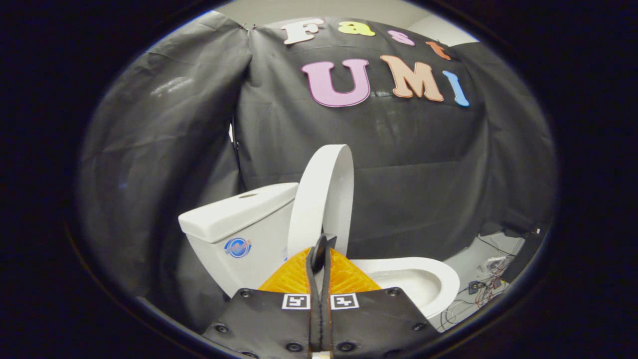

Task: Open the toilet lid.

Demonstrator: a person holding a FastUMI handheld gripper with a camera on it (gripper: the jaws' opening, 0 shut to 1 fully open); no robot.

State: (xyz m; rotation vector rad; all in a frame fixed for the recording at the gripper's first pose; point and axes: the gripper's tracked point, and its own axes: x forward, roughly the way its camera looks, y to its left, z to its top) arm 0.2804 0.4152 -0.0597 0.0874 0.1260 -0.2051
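Now the gripper [322, 247] sits closed — tips by the raised lid [324, 194].

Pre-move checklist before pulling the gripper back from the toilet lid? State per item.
1. Toilet lid raised: ok, it stands near upright beside the tank.
2. Lid resting on the tank: cannot tell, the contact is hidden.
3. Gripper state: ok, the fingers sit together, shut, nothing visibly between them.
4. Fingertips free of the lid: cannot tell, the tips overlap the lid's lower edge in the gripper view.
5. Bowl exposed: ok, the white rim and basin show beyond the fingers.
6. Cables on the floor past the bowl: ok, away from the fingers.
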